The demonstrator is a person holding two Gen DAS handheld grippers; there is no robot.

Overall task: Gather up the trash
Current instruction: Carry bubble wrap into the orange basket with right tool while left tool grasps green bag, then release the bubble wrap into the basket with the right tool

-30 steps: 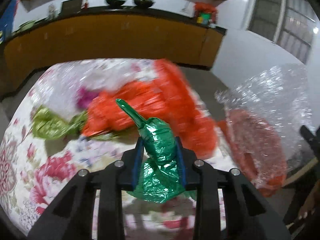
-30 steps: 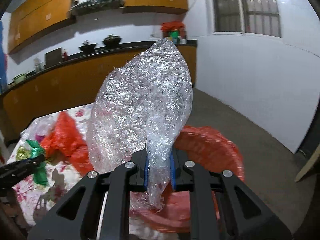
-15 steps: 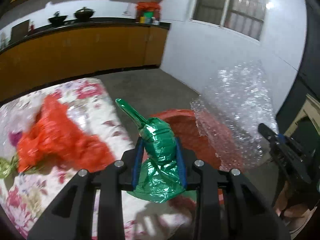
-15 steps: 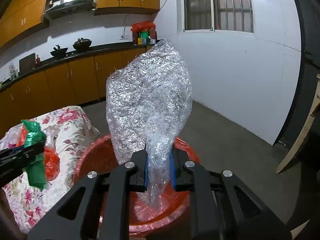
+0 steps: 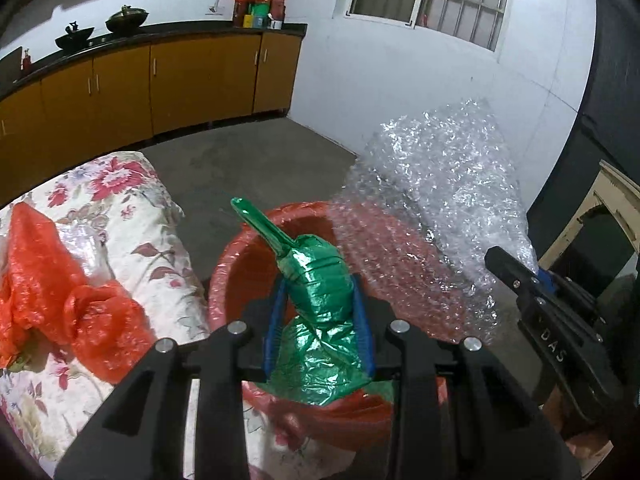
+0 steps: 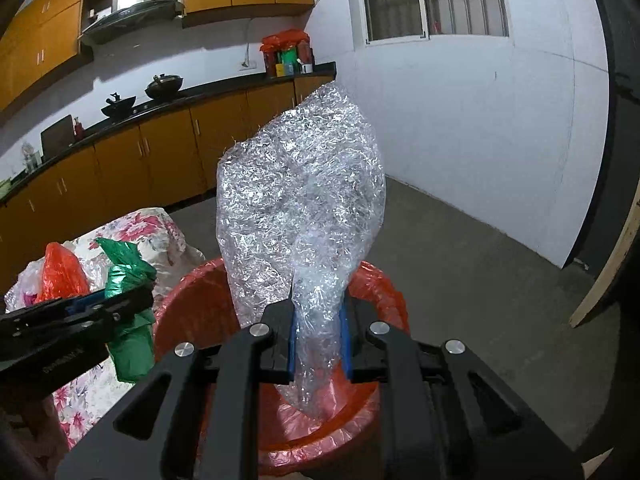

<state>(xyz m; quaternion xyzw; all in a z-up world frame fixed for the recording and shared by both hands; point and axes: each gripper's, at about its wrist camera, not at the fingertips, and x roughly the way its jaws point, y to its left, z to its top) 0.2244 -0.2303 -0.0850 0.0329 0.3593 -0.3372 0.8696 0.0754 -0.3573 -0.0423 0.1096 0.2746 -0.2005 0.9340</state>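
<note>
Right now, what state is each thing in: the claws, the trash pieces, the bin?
Left claw: shut on green bag, over bin.
Right claw: shut on bubble wrap, over bin.
Bin: open, red liner, on floor.
Orange bag: crumpled, lying on floral cloth.

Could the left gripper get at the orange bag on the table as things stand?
Probably not yet: the left gripper is shut on the green bag, though nothing blocks the orange bag.
</note>
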